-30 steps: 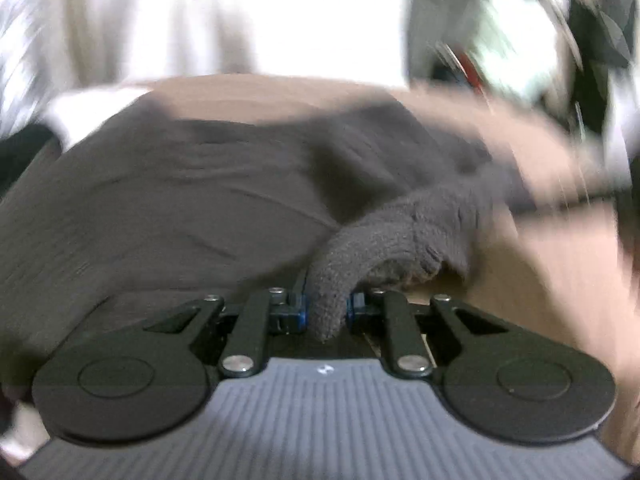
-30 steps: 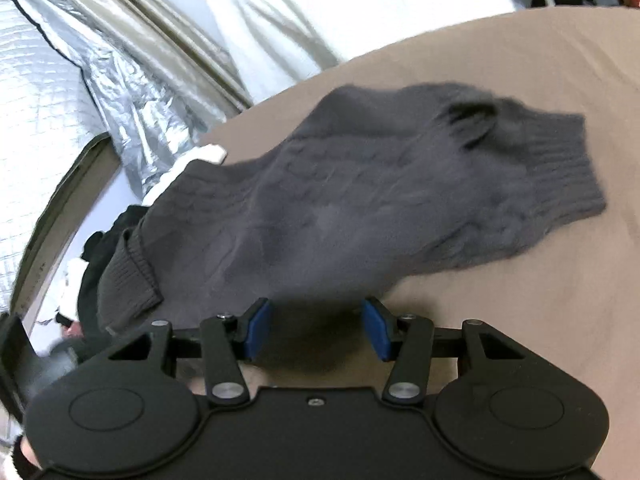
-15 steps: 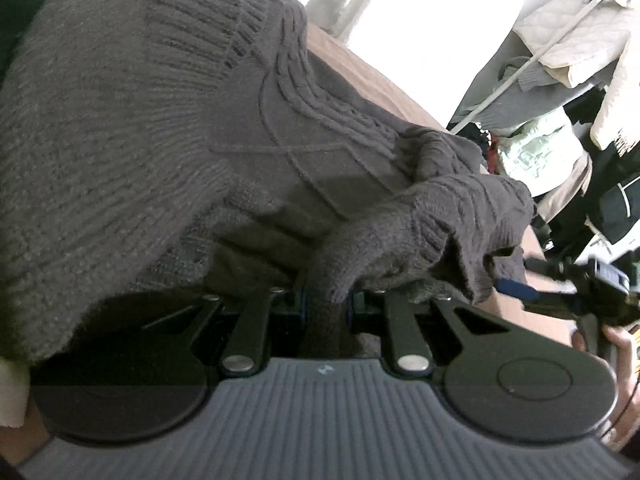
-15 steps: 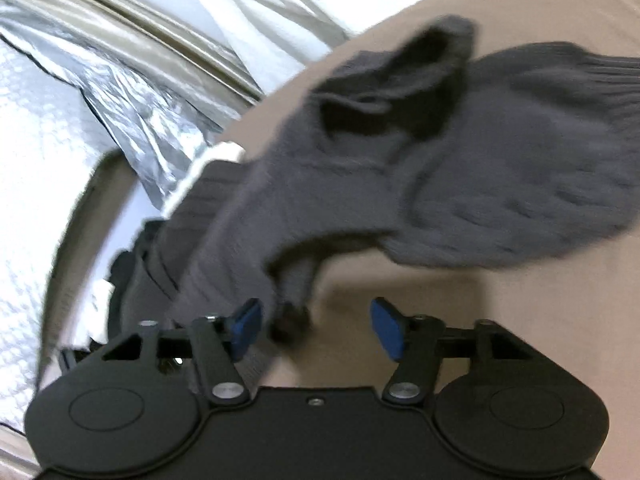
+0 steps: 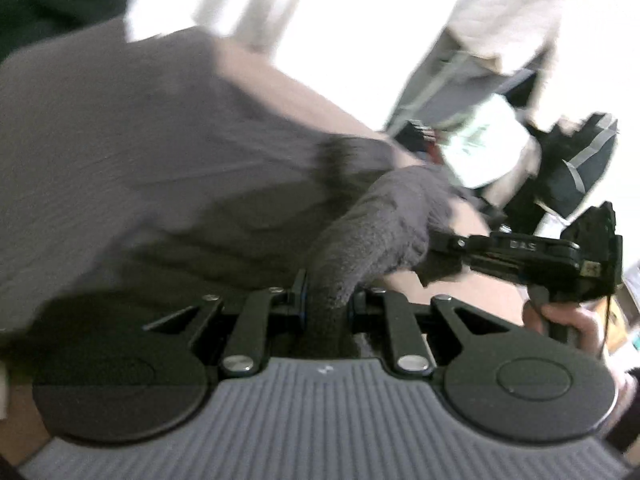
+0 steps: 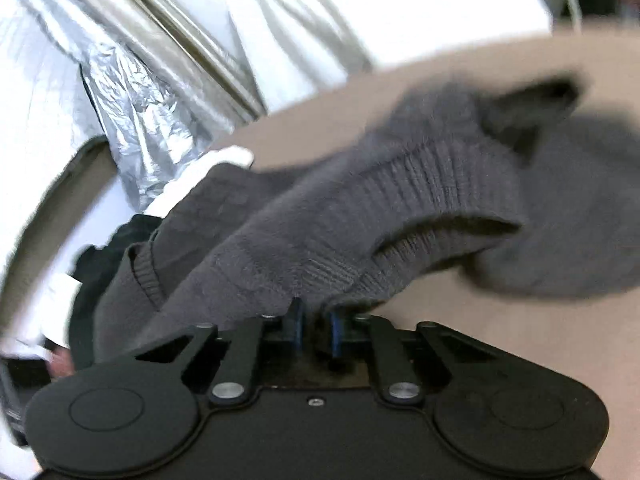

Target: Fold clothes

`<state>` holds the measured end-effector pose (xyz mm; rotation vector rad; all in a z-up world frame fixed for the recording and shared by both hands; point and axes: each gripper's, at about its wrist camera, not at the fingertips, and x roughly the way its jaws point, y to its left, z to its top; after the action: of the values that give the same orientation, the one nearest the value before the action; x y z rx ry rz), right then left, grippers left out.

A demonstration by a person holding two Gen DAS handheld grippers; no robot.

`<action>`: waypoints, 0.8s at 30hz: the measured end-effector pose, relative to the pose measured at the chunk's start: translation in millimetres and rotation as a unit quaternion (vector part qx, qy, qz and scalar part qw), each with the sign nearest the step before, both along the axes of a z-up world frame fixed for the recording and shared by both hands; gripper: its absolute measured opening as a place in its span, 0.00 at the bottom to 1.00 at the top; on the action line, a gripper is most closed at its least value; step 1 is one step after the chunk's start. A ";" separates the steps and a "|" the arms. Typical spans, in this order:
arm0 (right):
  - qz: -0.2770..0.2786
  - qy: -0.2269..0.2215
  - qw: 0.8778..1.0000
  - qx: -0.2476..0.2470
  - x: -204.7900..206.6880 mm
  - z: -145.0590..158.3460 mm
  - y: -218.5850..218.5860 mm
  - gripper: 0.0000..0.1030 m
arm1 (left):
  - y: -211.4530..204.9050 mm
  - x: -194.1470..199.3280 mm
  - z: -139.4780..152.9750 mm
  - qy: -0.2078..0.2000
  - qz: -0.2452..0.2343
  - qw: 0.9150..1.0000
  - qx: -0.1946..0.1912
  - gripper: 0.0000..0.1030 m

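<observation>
A dark grey knit sweater lies spread on a tan surface. My left gripper is shut on a bunched fold of the sweater, which rises from between its pads. In the right wrist view the sweater shows a ribbed cuff opening, and my right gripper is shut on the knit edge just below that cuff. The right gripper also shows in the left wrist view, reaching in from the right to the same bunched fabric, with a hand on its grip.
Silver foil sheeting and white cloth hang behind the surface on the left. Hanging garments and bags crowd the area past the surface's right edge. Bare tan surface lies to the right of the sweater.
My right gripper went from open beside the sweater's edge to shut on the knit by the cuff. The left gripper kept its hold while its view swung and dropped.
</observation>
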<state>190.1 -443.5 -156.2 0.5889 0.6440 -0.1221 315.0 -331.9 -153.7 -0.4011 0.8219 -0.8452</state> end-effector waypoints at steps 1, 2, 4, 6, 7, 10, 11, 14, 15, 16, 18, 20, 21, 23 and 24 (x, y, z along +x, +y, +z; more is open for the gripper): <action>-0.006 -0.007 1.000 -0.023 -15.9 12.5 -0.6 0.11 | -9.0 -7.7 7.3 0.001 -0.022 1.000 -0.009 0.16; -0.014 -0.013 0.999 -0.044 -32.3 24.8 -3.0 0.10 | -17.9 -15.4 14.7 0.002 -0.044 0.999 -0.018 0.16; -0.036 -0.022 0.997 -0.072 -66.5 44.5 -15.1 0.10 | -35.7 -31.8 24.6 0.008 -0.087 0.995 -0.046 0.16; -0.054 -0.020 0.994 -0.098 -99.2 57.3 -25.5 0.10 | -59.8 -48.0 26.9 0.023 -0.118 0.990 -0.069 0.16; -0.063 -0.014 0.991 -0.115 -115.0 62.0 -31.1 0.10 | -74.7 -56.0 26.1 0.028 -0.134 0.988 -0.066 0.16; -0.107 0.023 0.985 -0.131 -149.0 53.5 -55.3 0.10 | -112.2 -73.6 16.5 0.034 -0.169 0.984 -0.034 0.16; -0.124 0.031 0.984 -0.122 -157.3 47.9 -64.3 0.10 | -122.9 -77.5 13.0 0.038 -0.180 0.983 -0.024 0.16; -0.165 0.047 0.980 -0.104 -172.2 33.7 -81.4 0.09 | -138.3 -87.2 9.4 0.057 -0.206 0.977 -0.019 0.16; -0.172 0.051 0.978 -0.104 -173.7 32.1 -82.1 0.09 | -141.2 -90.8 10.2 0.062 -0.214 0.975 -0.021 0.15; -0.174 0.054 0.977 -0.107 -176.8 32.3 -82.3 0.09 | -144.3 -94.0 11.3 0.067 -0.224 0.972 -0.024 0.14; -0.172 0.072 0.973 -0.137 -178.6 30.2 -80.2 0.08 | -154.0 -99.3 6.4 0.094 -0.246 0.964 -0.023 0.13; -0.166 0.108 0.965 -0.173 -176.0 21.1 -78.9 0.08 | -166.8 -105.1 -6.9 0.120 -0.265 0.957 0.003 0.21; -0.164 0.125 0.962 -0.177 -174.1 13.3 -79.8 0.07 | -172.2 -109.1 -13.4 0.118 -0.268 0.956 0.031 0.25; -0.168 0.158 0.959 -0.163 -175.3 -11.0 -86.9 0.04 | -176.4 -112.7 -23.3 0.105 -0.264 0.956 0.073 0.25; -0.170 0.175 0.958 -0.152 -175.3 -23.6 -90.9 0.01 | -175.7 -111.7 -25.8 0.099 -0.258 0.957 0.084 0.27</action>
<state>14.9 -534.4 -179.8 0.3757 0.8436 -0.6490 203.4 -507.6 -179.4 -0.1169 1.2032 -1.2205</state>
